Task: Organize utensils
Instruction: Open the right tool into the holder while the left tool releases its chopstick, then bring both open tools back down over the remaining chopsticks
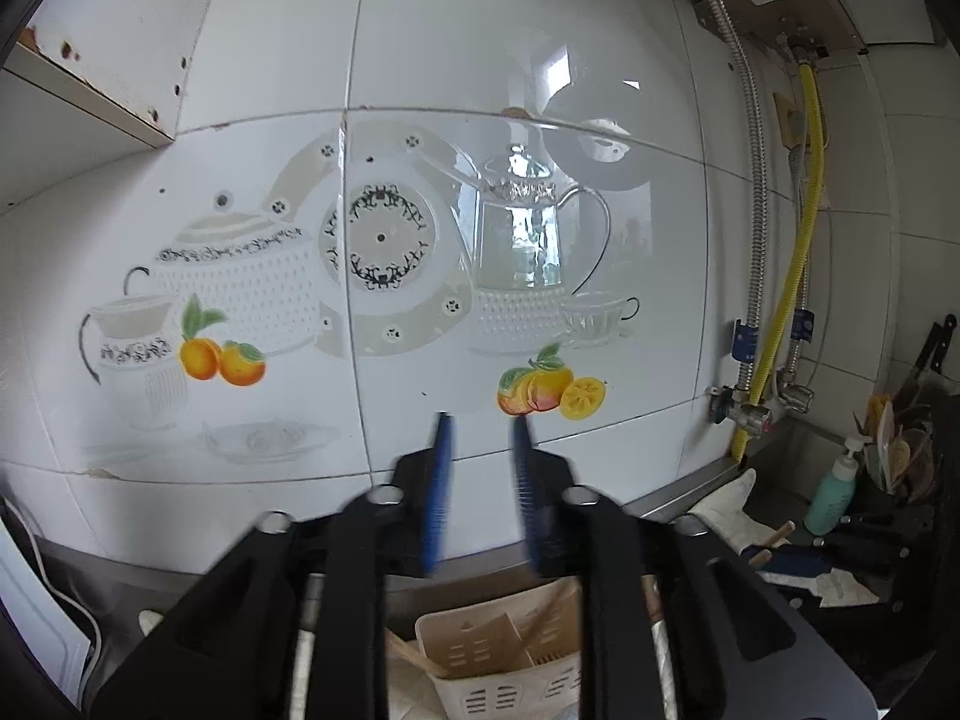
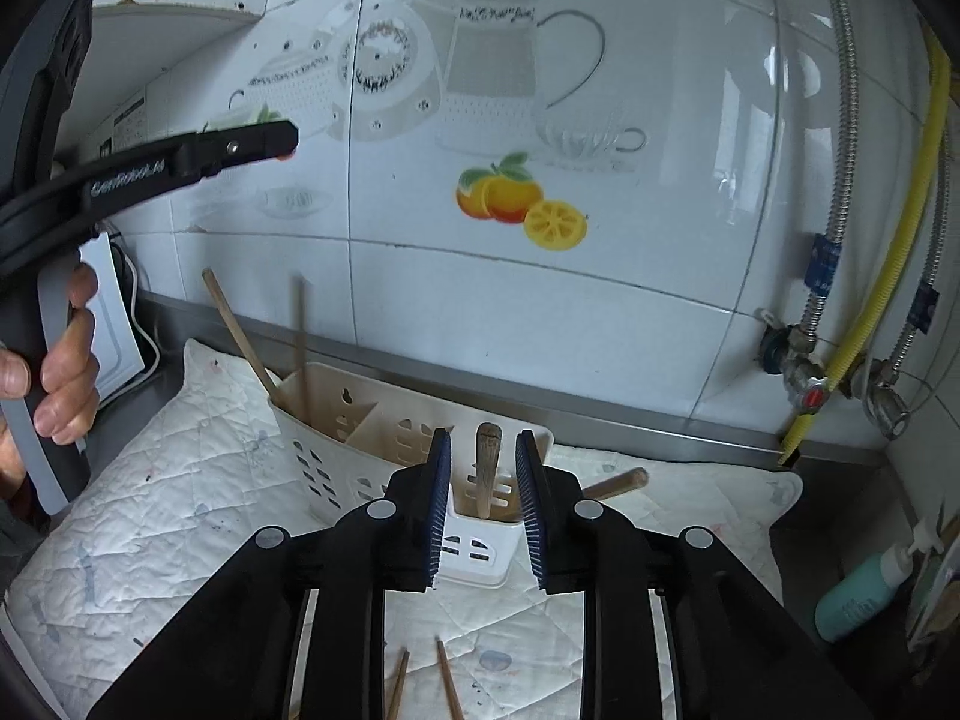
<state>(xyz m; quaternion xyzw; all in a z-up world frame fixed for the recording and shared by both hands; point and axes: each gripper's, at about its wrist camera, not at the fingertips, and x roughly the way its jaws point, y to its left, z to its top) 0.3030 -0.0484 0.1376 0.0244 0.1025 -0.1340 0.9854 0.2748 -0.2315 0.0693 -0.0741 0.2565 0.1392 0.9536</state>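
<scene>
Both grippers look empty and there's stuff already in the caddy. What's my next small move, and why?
Probably lower the right gripper toward the two chopsticks lying loose on the quilted mat just below it. Its jaws stand apart with nothing pinched, the wooden handle between them already stands in the caddy, and the left gripper points at the wall, empty.

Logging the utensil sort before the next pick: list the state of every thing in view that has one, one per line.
left gripper: open, empty, raised toward the wall tiles.
right gripper: open, nothing pressed between the pads.
utensil caddy: upright on the quilted mat.
wooden handle: standing in the caddy's right compartment.
chopsticks: leaning in the left compartment.
two loose chopsticks: lying on the mat.
soap bottle: tilted in view, pump on.
</scene>
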